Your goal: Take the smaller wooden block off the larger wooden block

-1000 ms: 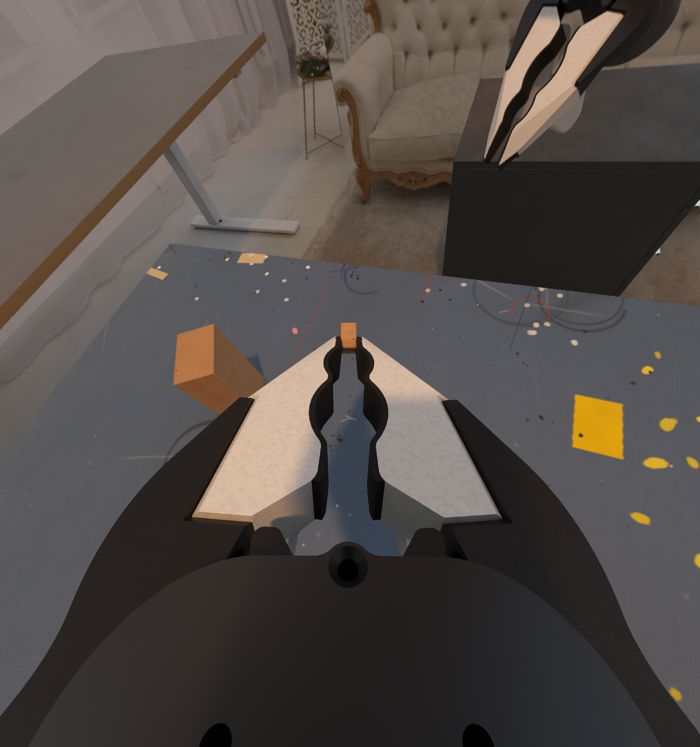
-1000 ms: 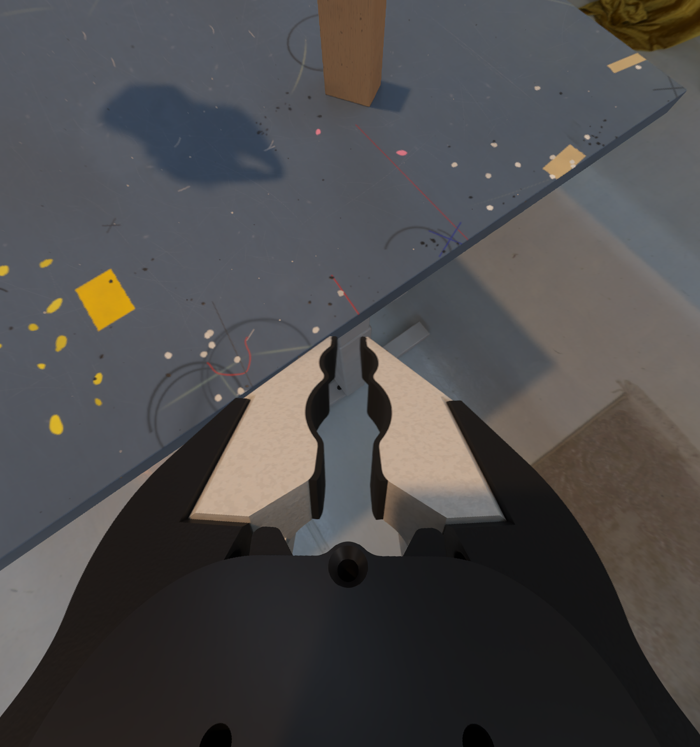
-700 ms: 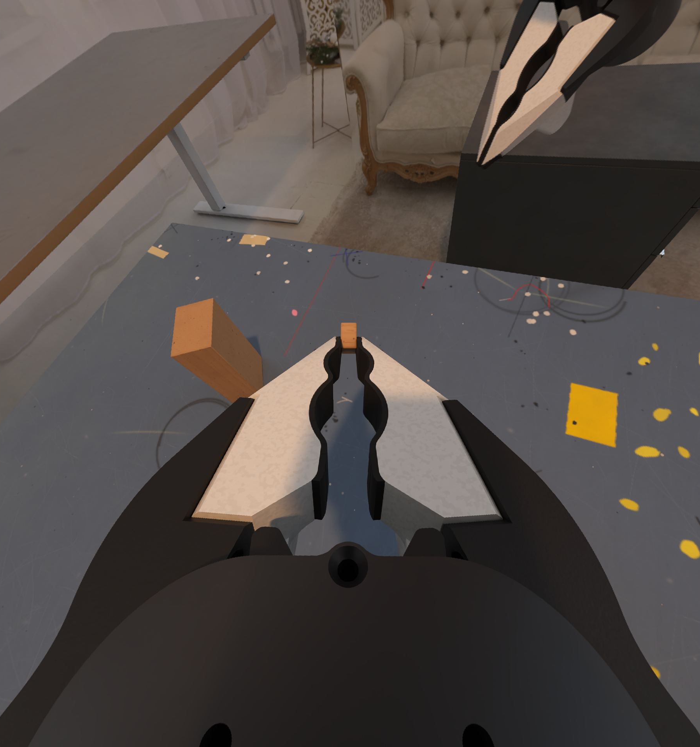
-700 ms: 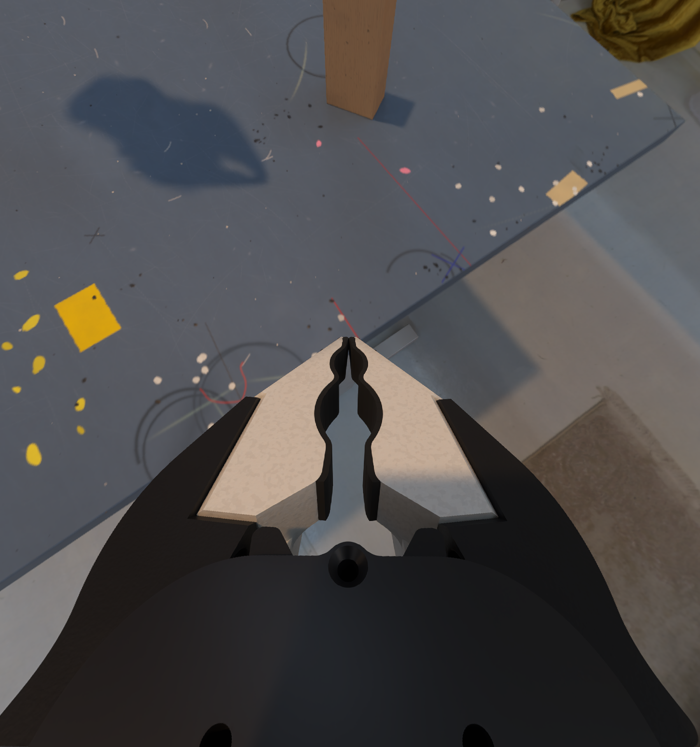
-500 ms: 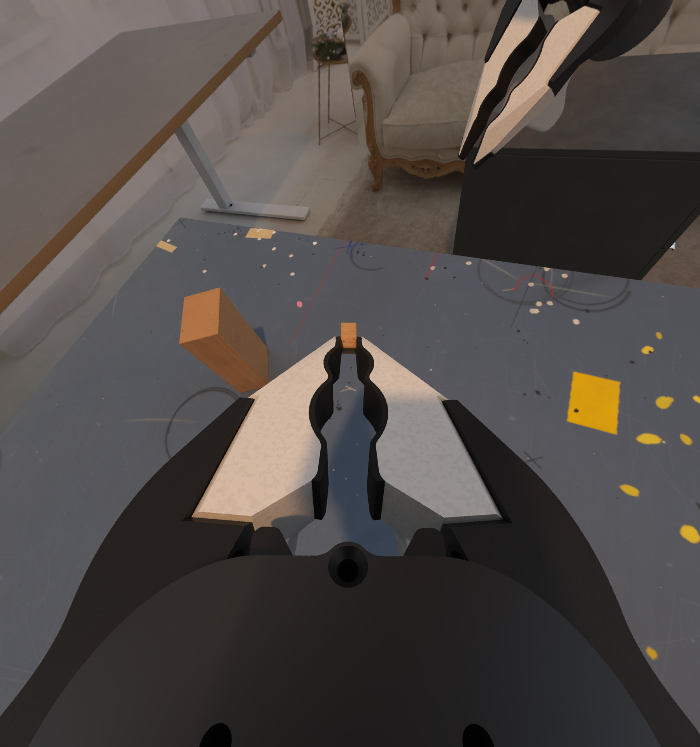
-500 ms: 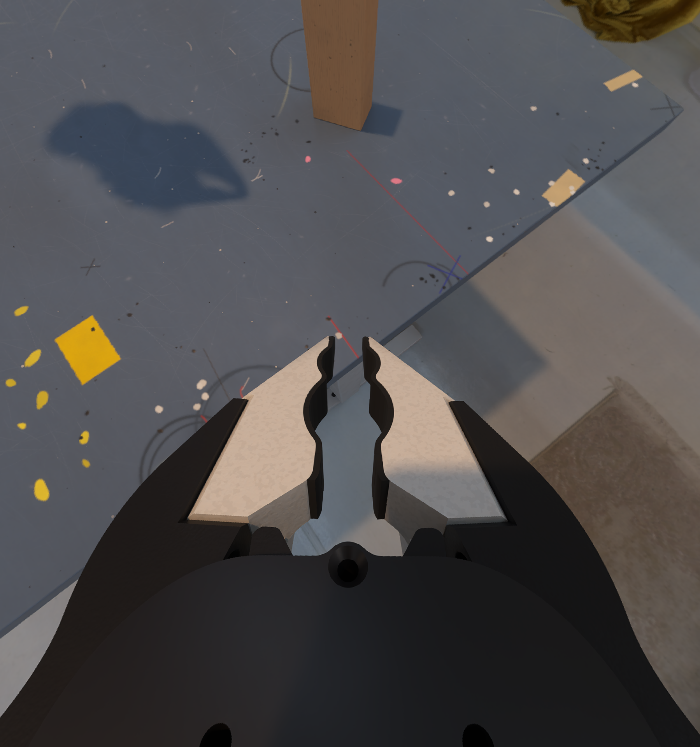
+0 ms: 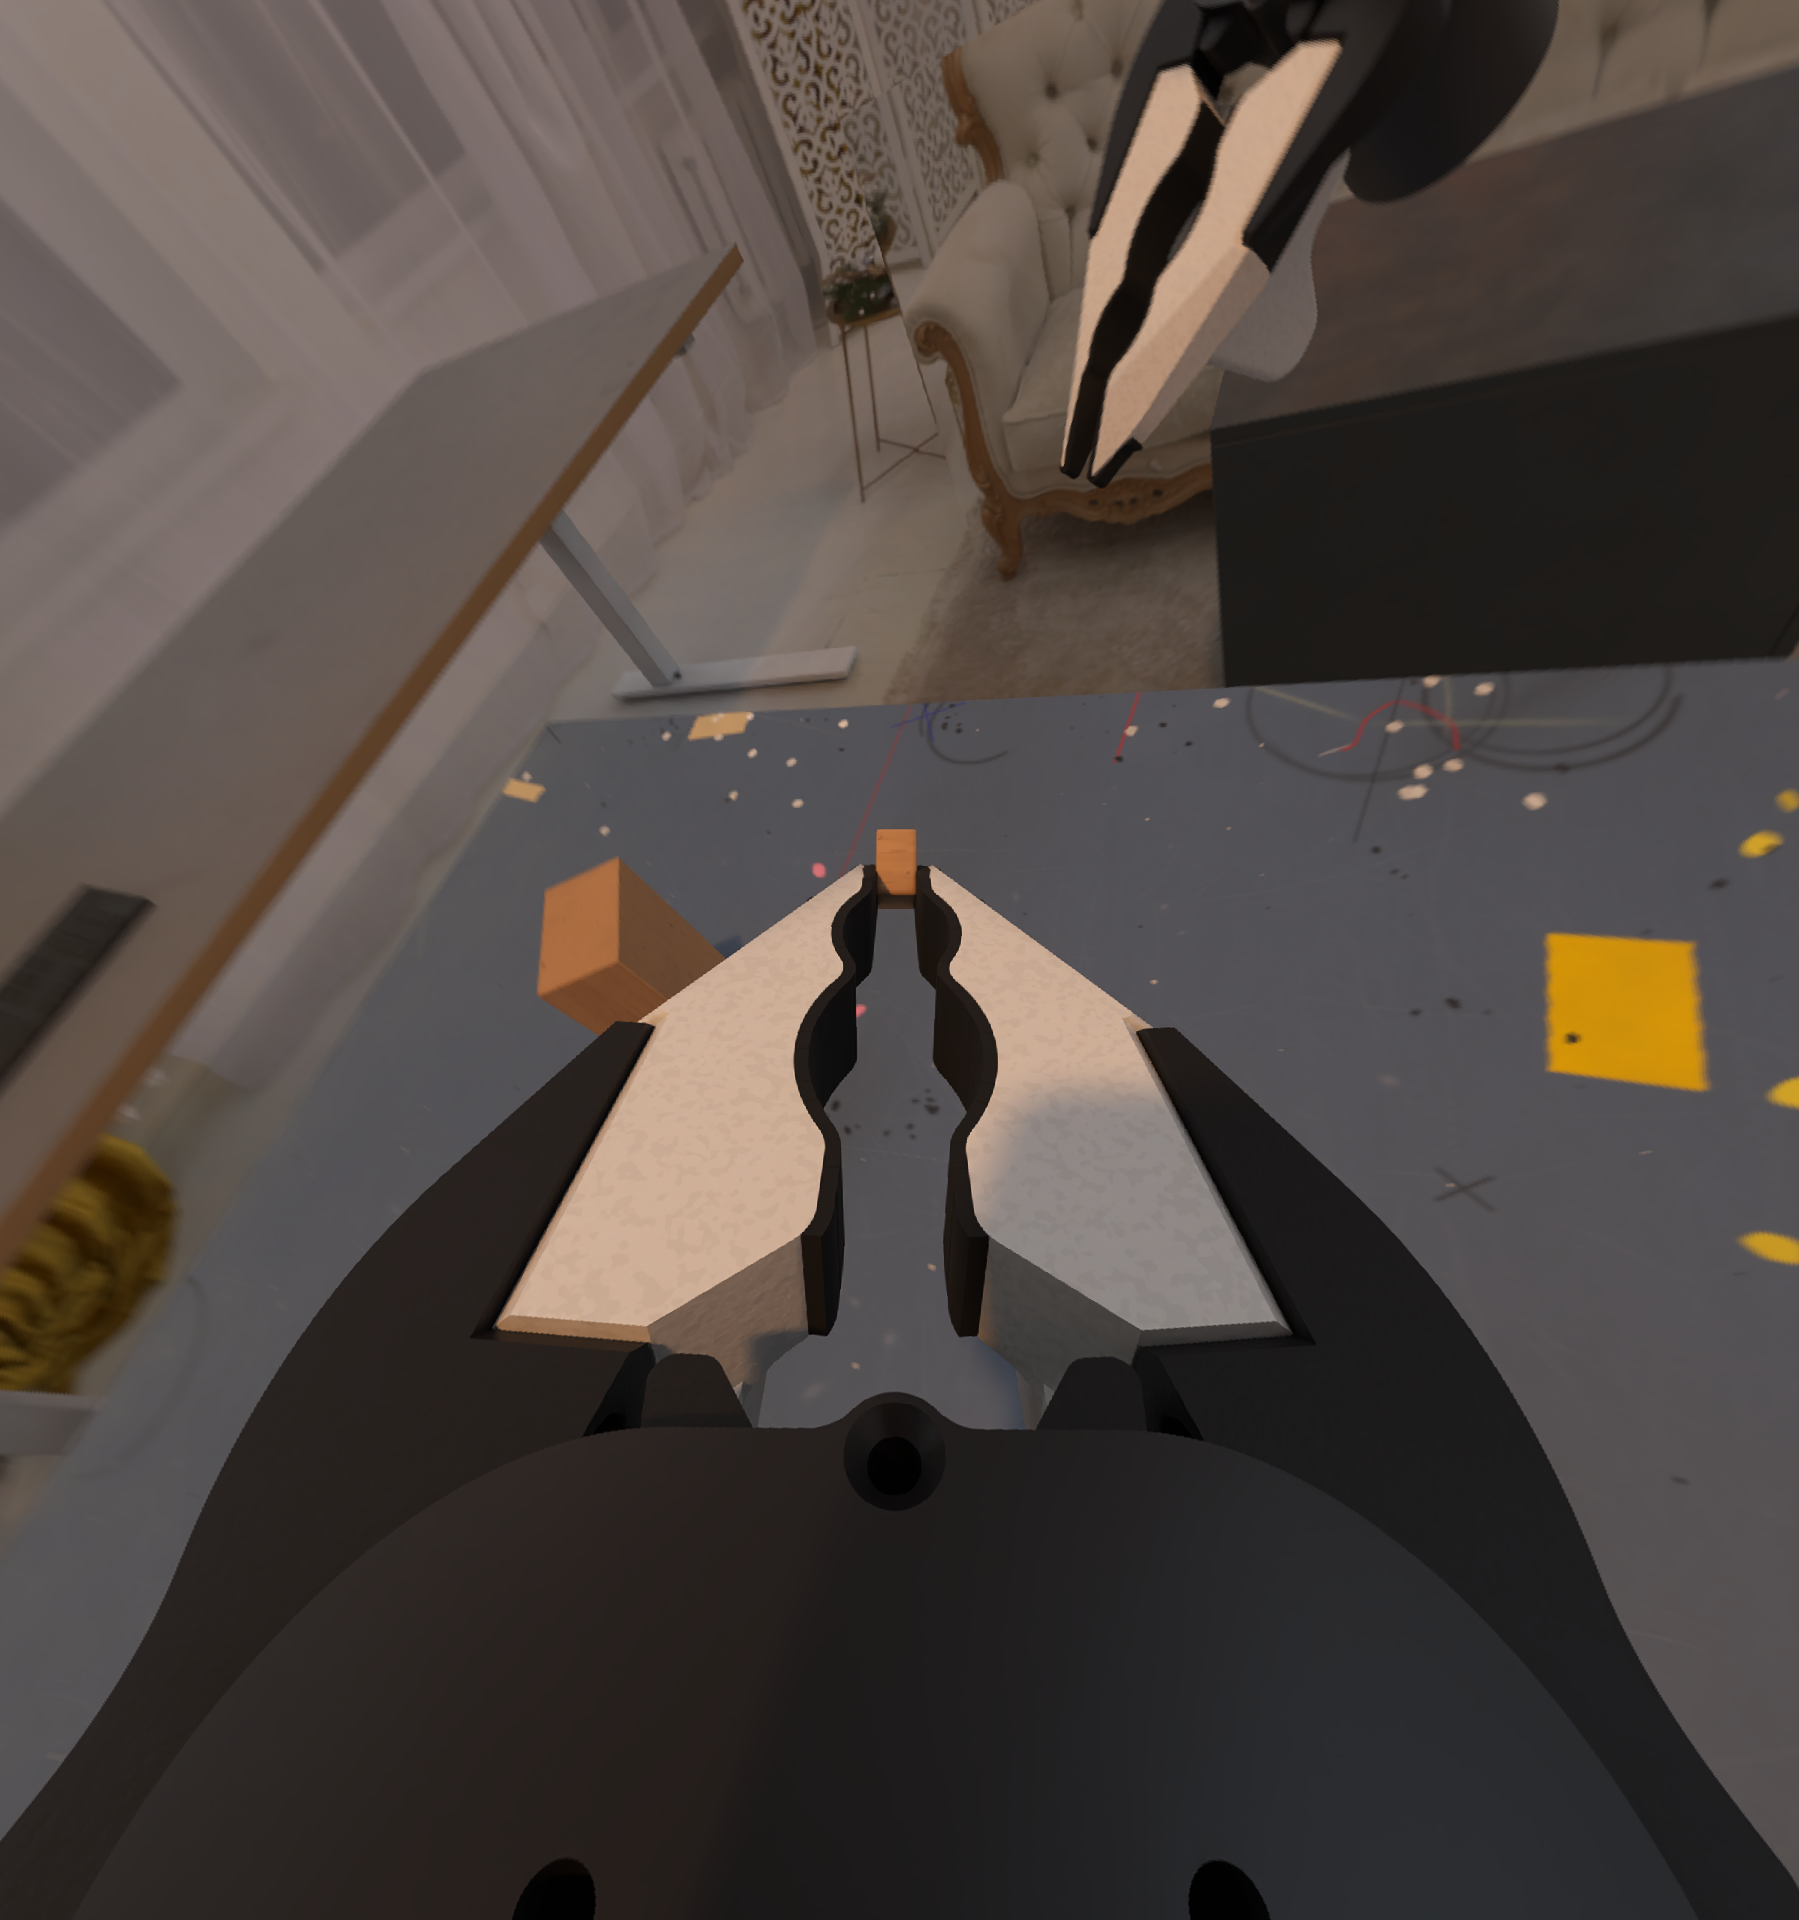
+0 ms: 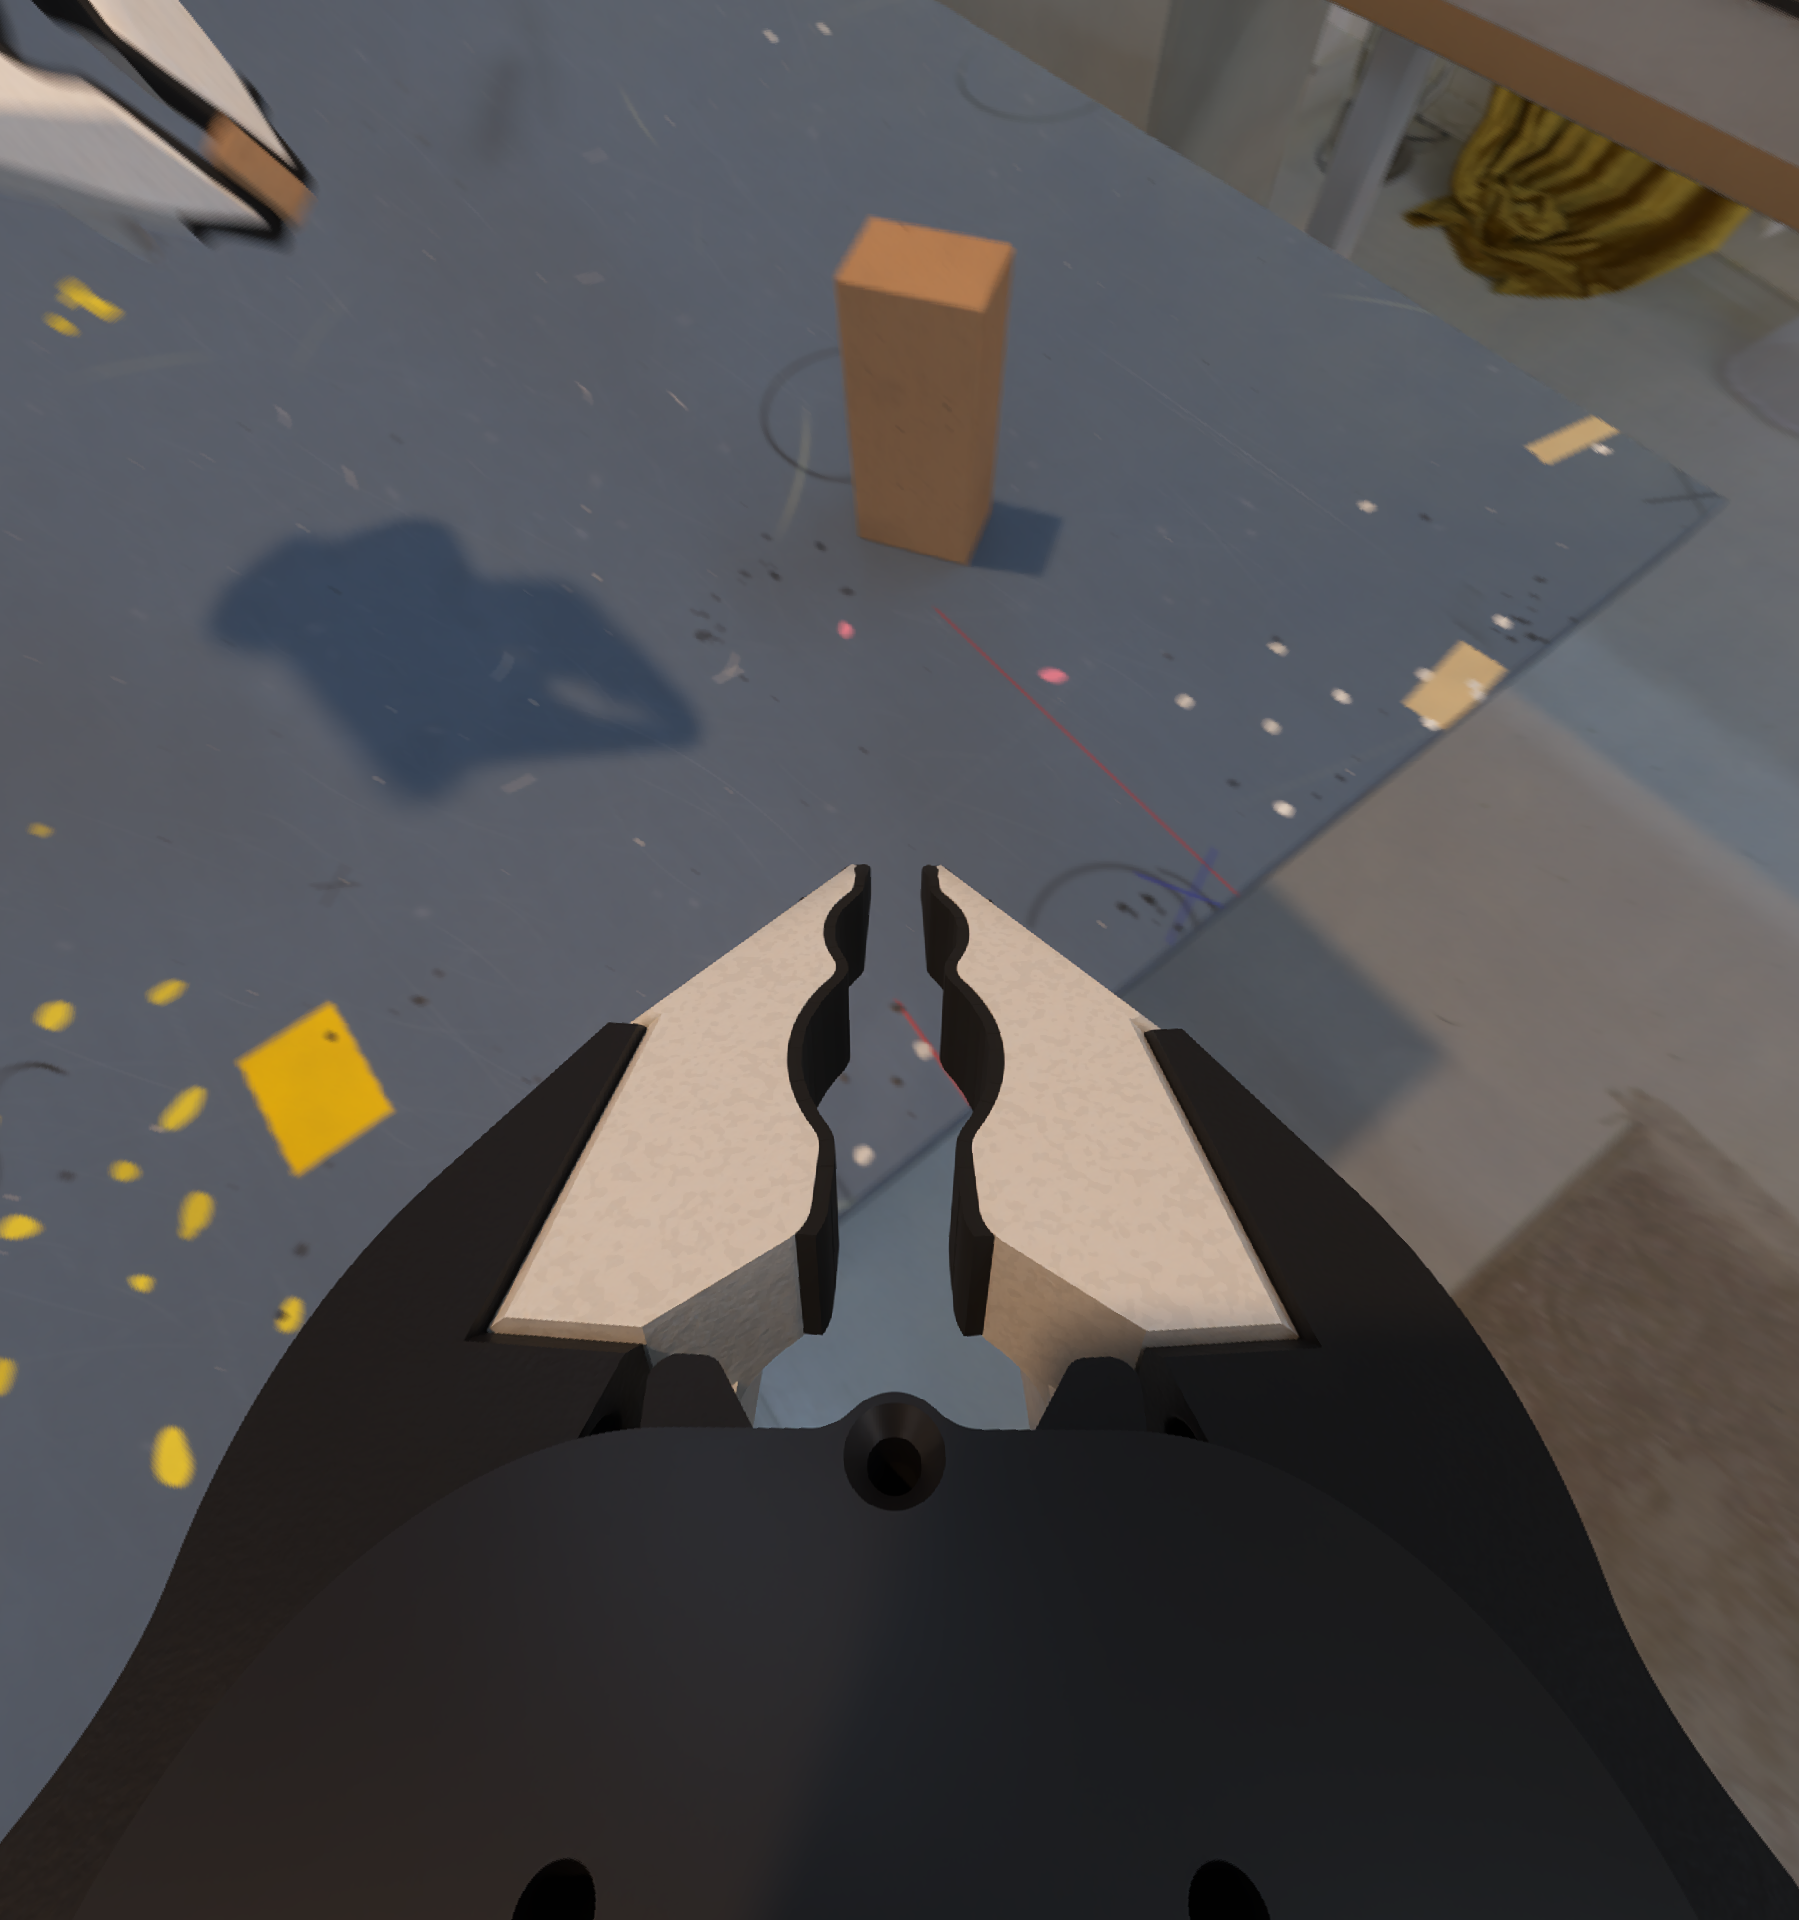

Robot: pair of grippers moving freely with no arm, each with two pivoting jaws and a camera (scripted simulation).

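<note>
The left tongs (image 7: 896, 883) hang above the grey, paint-flecked worktop (image 7: 1290, 935), clamped on the smaller wooden block (image 7: 896, 860) — it sits pinched right at the fingertips, clear of the surface. From the other side the same small block (image 8: 256, 171) shows at the tip of those tongs, up near the left edge of the right wrist view and a little blurred.

The larger wooden block (image 8: 921, 390) stands upright on the worktop with its top bare, casting a short shadow beside it, not far from the corner marked with scraps of tan tape (image 8: 1451, 681). It is well apart from the small block held in the air.

The right tongs (image 8: 895, 883) are slightly apart with only air between the fingers — they hover over the worktop's edge, near a thin red line (image 8: 1082, 748). A yellow square (image 8: 315, 1086) of paint lies among yellow spots toward the opposite side. Beyond the far corner, a mustard cloth (image 8: 1560, 213) is heaped on the floor.
</note>
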